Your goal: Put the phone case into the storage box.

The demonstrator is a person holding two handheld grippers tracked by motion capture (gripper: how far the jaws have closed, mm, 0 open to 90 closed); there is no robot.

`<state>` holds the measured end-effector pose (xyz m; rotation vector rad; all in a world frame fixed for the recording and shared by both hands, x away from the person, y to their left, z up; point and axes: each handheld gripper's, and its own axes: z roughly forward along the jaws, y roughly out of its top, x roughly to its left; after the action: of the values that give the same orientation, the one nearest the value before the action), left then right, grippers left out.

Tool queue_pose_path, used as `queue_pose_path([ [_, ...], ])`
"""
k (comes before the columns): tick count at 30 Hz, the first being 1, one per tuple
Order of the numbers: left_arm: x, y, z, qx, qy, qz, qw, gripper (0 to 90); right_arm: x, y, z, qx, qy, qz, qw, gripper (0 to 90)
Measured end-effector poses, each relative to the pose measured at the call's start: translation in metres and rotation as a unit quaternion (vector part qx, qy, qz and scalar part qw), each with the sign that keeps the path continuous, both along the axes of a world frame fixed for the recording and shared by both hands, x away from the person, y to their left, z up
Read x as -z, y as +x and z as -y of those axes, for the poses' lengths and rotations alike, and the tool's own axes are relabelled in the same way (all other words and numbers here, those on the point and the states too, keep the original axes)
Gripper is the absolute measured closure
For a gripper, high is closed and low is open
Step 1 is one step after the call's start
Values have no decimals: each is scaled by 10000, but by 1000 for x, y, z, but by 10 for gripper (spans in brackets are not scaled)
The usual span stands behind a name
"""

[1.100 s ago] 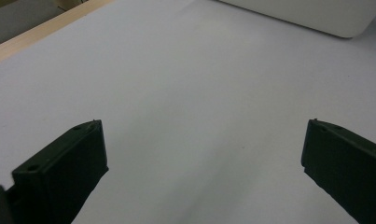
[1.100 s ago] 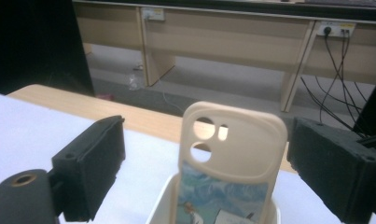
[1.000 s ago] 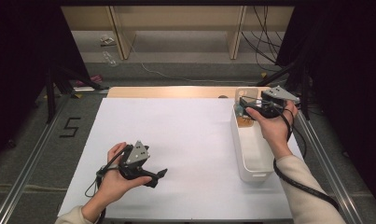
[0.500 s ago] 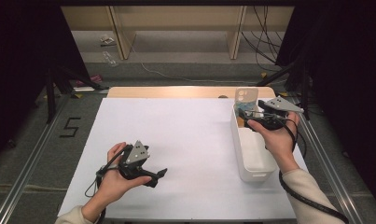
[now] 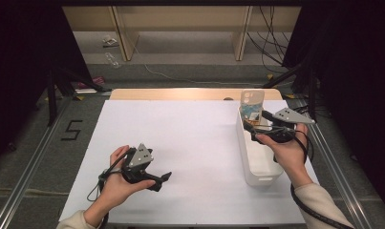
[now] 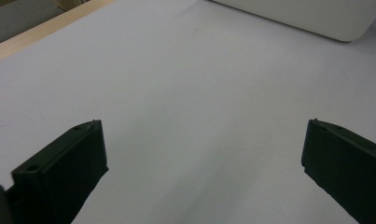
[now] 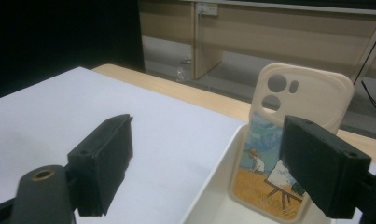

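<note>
A cream phone case (image 5: 252, 106) with a painted picture stands upright against the far end wall of a long white bin (image 5: 241, 143). In the right gripper view the phone case (image 7: 297, 107) rises just beyond the jaws, inside the bin (image 7: 213, 186). My right gripper (image 5: 250, 128) hovers over the bin's middle, pointing at the case. Its jaws have just been closing a little, and they stand apart with nothing between them (image 7: 209, 147). My left gripper (image 5: 164, 178) rests low over the white table near the front left, jaws wide apart and empty (image 6: 204, 154).
A white sheet (image 5: 180, 143) covers the table, with a wooden strip (image 5: 180, 94) along its far edge. The bin's near corner (image 6: 316, 18) lies ahead of the left jaws. Black cables trail from both grippers. Shelving and floor clutter lie beyond the table.
My right hand has drawn back along the bin toward the near side, away from the phone case, which stays leaning at the far end. The left hand has not moved.
</note>
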<state>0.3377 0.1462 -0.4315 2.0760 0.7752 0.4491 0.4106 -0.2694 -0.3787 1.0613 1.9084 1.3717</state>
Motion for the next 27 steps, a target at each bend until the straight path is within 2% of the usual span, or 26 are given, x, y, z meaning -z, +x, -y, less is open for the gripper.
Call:
queue_pose_path([
  [11,0,1,-1,-23,-19,-4,10000,0,-1,-15,3,-203,101,29,9997,158],
  [27,0,1,-2,-20,-47,8,10000,0,4,-32,8,-336,88,2,9994,155],
])
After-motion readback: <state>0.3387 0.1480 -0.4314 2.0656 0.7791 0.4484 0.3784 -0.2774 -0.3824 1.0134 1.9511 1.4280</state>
